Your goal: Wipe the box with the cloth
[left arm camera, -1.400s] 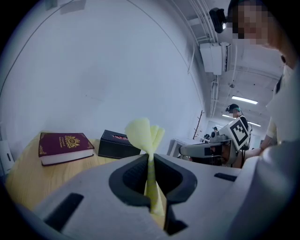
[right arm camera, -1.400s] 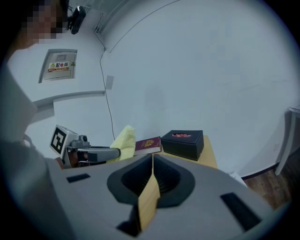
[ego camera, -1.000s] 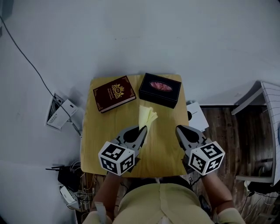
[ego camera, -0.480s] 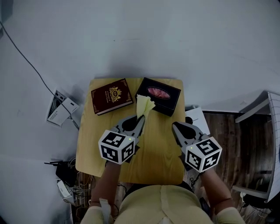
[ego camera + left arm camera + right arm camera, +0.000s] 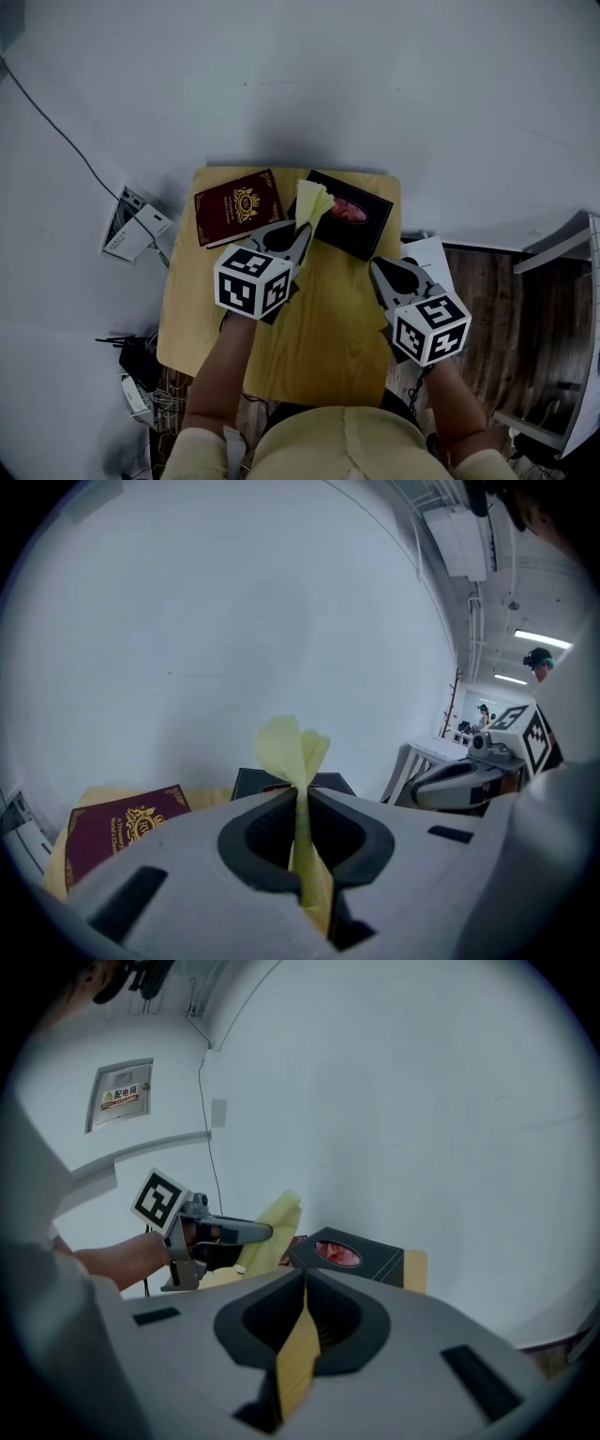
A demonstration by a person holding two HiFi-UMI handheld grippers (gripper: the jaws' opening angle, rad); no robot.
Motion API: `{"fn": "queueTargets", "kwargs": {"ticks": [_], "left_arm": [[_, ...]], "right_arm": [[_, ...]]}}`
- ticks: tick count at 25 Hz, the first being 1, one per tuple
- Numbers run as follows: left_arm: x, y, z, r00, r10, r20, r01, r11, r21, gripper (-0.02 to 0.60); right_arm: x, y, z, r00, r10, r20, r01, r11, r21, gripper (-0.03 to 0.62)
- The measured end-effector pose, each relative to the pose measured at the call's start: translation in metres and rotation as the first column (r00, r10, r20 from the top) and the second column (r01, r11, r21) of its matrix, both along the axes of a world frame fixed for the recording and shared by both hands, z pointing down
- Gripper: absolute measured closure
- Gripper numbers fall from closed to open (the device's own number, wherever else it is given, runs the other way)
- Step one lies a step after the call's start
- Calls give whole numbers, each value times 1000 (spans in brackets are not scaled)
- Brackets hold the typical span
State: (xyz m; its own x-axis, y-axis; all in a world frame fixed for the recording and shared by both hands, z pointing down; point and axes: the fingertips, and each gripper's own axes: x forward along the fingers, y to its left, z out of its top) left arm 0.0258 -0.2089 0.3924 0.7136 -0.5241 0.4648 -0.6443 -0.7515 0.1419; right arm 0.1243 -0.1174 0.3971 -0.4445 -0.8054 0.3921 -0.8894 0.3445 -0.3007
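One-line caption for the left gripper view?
Left tongs shut on yellow cloth, black box ahead, maroon book at left.

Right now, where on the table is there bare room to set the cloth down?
Bare: near half of the table, between left gripper and right gripper. Crowded: the far edge, maroon book beside black box, yellow cloth at the box's corner.

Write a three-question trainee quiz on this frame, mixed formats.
1. True or false: the right gripper holds the yellow cloth.
2. In the head view, what lies left of the black box? A) maroon book B) mug C) tray
3. Fill in: the left gripper is shut on the ____.

Key: 1 false, since the right gripper is shut and empty; 2 A; 3 cloth.
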Motion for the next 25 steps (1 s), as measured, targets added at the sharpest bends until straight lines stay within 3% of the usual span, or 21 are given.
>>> {"fn": "queueTargets", "kwargs": {"ticks": [5, 8, 16, 25], "left_arm": [[2, -34, 6, 991, -30, 129, 27, 999, 23, 549], [5, -45, 14, 982, -3, 190, 5, 1000, -12, 549], [5, -68, 30, 960, 8, 278, 13, 997, -70, 549], [8, -79, 44, 917, 65, 393, -17, 992, -124, 549]], "right_arm": [[13, -13, 6, 1000, 16, 24, -16, 1000, -12, 562], [21, -21, 7, 1000, 21, 14, -21, 1000, -13, 562], [23, -34, 16, 998, 26, -51, -27, 1000, -15, 562], [15, -34, 19, 1000, 6, 17, -6, 1000, 2, 562]]}}
